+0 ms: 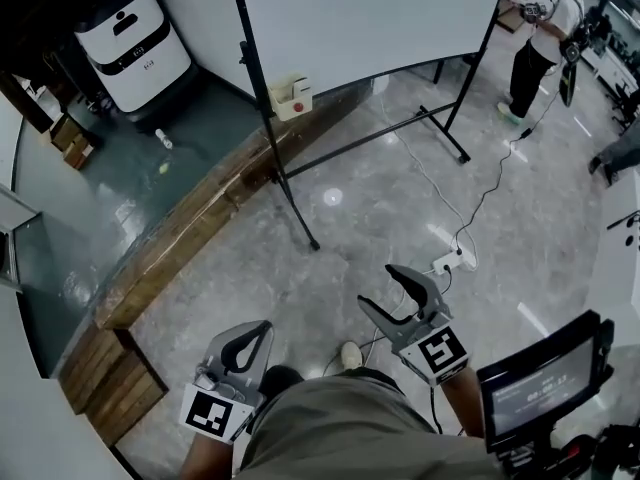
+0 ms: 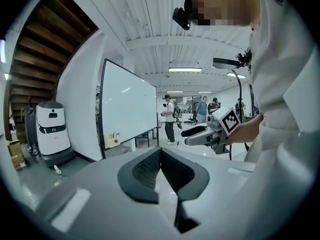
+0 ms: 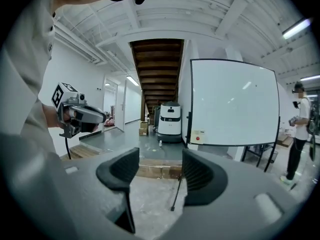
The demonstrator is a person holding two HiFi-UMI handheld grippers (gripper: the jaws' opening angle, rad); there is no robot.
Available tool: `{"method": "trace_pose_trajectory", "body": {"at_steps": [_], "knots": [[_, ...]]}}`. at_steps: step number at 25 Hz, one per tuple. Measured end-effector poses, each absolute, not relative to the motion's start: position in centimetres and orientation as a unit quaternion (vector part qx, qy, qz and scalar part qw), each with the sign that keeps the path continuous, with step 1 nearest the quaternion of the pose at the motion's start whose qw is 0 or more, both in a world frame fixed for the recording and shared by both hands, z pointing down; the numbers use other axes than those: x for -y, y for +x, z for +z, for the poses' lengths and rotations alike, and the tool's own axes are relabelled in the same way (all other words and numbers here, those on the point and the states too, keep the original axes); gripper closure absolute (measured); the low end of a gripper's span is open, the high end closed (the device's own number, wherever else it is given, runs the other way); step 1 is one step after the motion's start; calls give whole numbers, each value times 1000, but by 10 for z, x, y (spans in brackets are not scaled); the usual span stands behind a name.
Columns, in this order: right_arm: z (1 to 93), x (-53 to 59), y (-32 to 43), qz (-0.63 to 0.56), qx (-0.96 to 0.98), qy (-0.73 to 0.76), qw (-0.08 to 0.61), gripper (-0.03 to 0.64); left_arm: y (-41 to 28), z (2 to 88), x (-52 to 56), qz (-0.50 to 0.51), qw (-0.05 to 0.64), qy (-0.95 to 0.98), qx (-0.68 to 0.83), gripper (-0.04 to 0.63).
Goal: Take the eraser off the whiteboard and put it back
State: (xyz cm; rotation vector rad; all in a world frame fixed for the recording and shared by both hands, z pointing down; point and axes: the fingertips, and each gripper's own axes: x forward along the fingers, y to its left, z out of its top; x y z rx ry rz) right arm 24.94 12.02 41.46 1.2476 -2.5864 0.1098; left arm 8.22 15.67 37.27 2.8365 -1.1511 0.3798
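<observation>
Pointing left gripper (image 1: 262,326) and right gripper (image 1: 383,286) toward the whiteboard (image 1: 370,18).
Left jaws together, right jaws spread, both empty.

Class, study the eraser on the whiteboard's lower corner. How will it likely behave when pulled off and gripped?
The eraser looks boxy and rigid, so it probably holds shape when squeezed. It seems to cling to the whiteboard without a ledge, so likely light, perhaps magnetic. Flat sides: unlikely to roll.

A white machine (image 1: 133,43) stands upper left, above a diagonal wooden step (image 1: 200,233). A person (image 1: 545,43) stands upper right; a power strip (image 1: 447,262) lies on the floor (image 1: 380,198).
</observation>
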Motion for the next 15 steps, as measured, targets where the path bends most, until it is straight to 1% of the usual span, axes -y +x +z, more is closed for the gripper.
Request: {"method": "trace_pose_trajectory", "body": {"at_steps": [6,9,12,15], "knots": [[392,-169,213,20,886,447,120,351,53,359,-204,110,26,930,349,588],[380,-200,176,28,885,452,112,353,21,356,-235,103,19,934,342,588],[383,-244,132,7,888,446,112,353,-21,363,-274,89,1,935,344,588],[382,-268,108,4,889,443,111,353,-43,369,-297,89,7,936,341,588]]}}
